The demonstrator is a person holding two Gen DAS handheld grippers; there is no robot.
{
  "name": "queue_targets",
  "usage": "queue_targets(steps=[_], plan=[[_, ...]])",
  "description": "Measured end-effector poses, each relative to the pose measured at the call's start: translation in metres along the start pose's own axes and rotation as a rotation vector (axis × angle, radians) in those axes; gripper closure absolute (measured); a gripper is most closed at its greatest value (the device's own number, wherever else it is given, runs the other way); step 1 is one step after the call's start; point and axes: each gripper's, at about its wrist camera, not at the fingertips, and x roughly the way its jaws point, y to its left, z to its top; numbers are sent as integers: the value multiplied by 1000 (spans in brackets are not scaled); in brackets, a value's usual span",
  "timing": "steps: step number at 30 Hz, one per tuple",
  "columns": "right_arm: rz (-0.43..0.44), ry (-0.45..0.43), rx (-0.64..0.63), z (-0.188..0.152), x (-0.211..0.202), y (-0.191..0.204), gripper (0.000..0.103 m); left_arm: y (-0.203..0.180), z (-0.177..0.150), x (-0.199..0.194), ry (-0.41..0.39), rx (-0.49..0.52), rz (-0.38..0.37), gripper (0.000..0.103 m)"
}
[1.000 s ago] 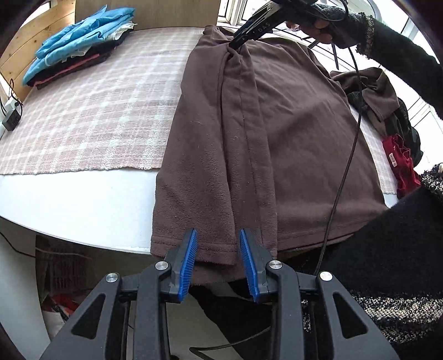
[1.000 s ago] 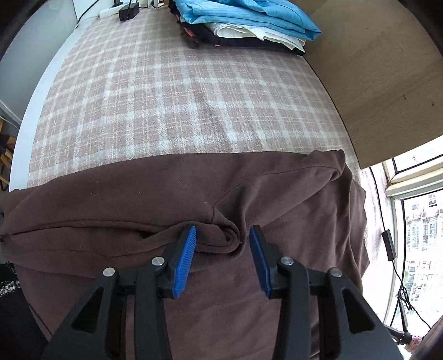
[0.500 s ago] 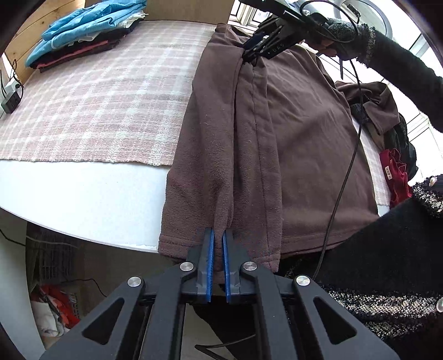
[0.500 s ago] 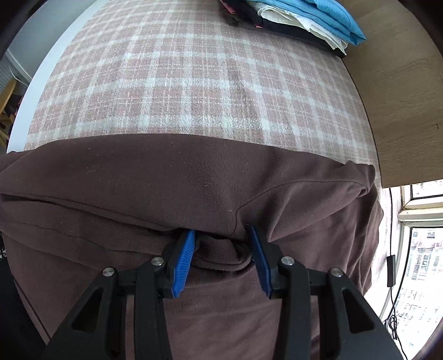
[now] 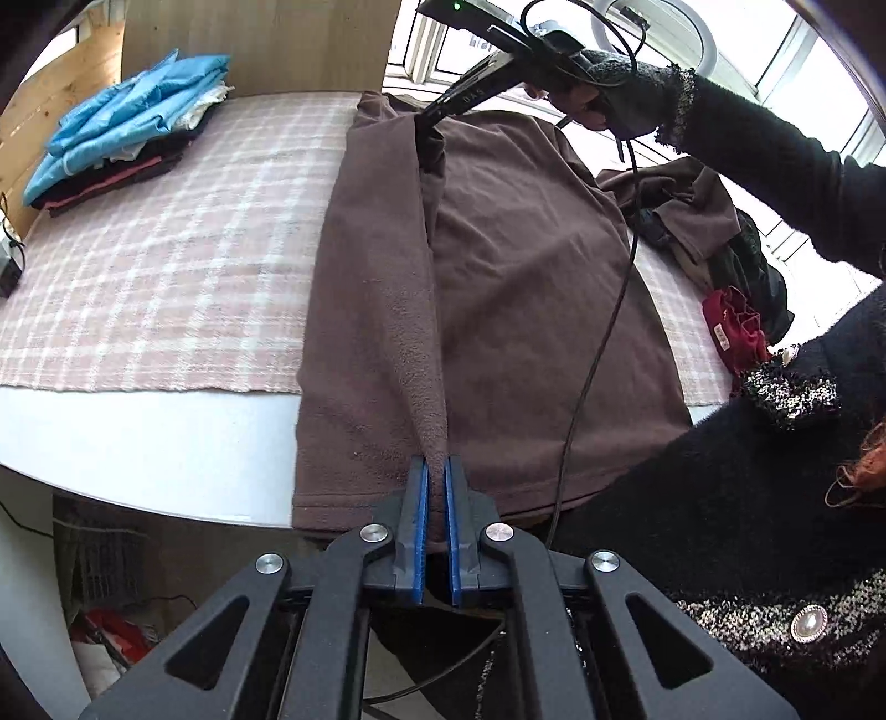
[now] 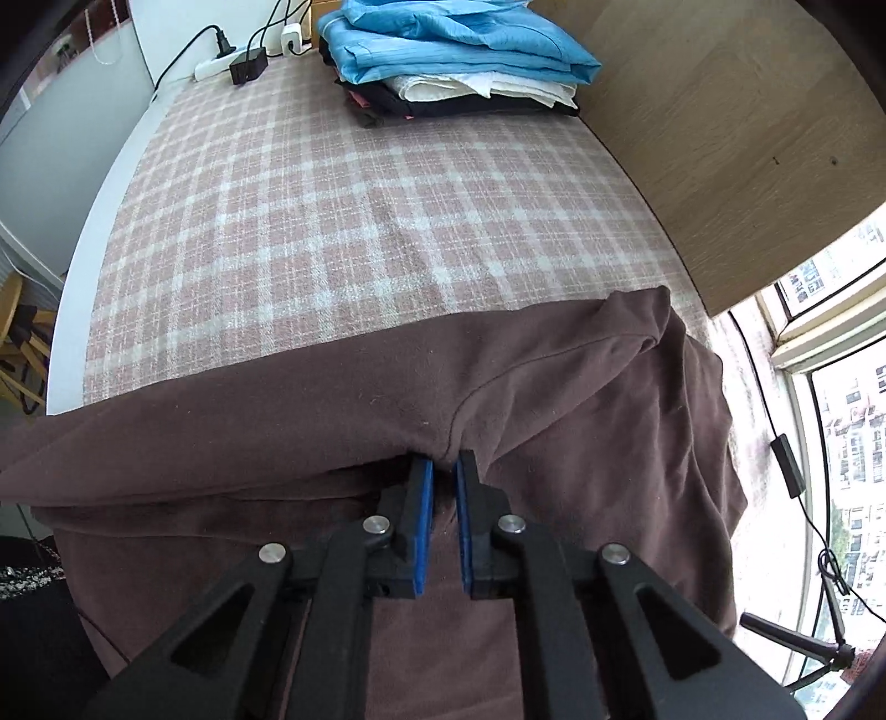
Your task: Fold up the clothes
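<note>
The brown garment [image 5: 515,288] lay flat across the desk [image 5: 138,443]. The left tool [image 5: 435,482] pinched its near hem; the right tool [image 6: 440,471] pinched the far fold. Advised: lift both evenly, keeping the ridge taut.

Garment [image 5: 515,288]: plain dark brown fleece.
Cloth [image 6: 354,221]: pink and pale grey-white plaid check.
Table [image 5: 138,443]: white.
Folded stack [image 6: 459,50]: light blue on top, cream, then black and a reddish layer.
Gripper pads [image 5: 421,531]: blue, on black fingers.
Heap at the side [image 5: 731,327]: brown, black, red.
Sleeve [image 5: 775,160]: black.
</note>
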Motion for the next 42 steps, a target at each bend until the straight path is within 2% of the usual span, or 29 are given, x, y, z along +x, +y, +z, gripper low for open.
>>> queue_targets(steps=[1,3,5,7,11,18,23,28,29,30,31,32,34,36,38,39,42], plan=[[-21,31,-12,-2,13,4,95,-1,-2,11,28,-6,-15,95],[-63,95,-46,-11,37,7,95,-3,-9,16,66,13,19,93],[-77,115,-53,-17,41,9,96,7,-21,-4,30,-13,29,91],[-82,106,-50,-20,34,8,97,28,-32,-27,-19,-60,53,81],[-90,117,-27,-17,32,0,97,63,-36,-39,-37,-65,134,75],[-112,154,-31,-17,44,-2,97,63,-28,1,38,73,78,74],[-110,166,-1,-19,44,-8,97,58,-38,3,68,101,59,74],[-80,170,3,-18,39,-12,97,52,-27,17,55,134,50,75],[-62,165,9,-18,34,-13,97,50,-23,20,44,137,41,76],[-44,159,15,-18,28,-15,96,47,-21,22,34,144,29,83],[-26,152,24,-18,22,-17,93,45,-20,23,22,146,35,93],[-6,127,54,-17,13,-22,90,44,-19,23,11,142,45,94],[37,68,128,-12,-2,-32,69,45,-20,23,0,121,47,96],[80,-2,207,-3,-11,-41,62,45,-21,19,-11,102,46,97],[104,-36,225,9,-7,-30,62,45,-23,12,-24,90,54,97],[105,-21,201,15,3,-21,62,44,-23,7,-34,86,54,97],[22,56,108,18,44,17,66,50,-31,2,-35,67,56,97]])
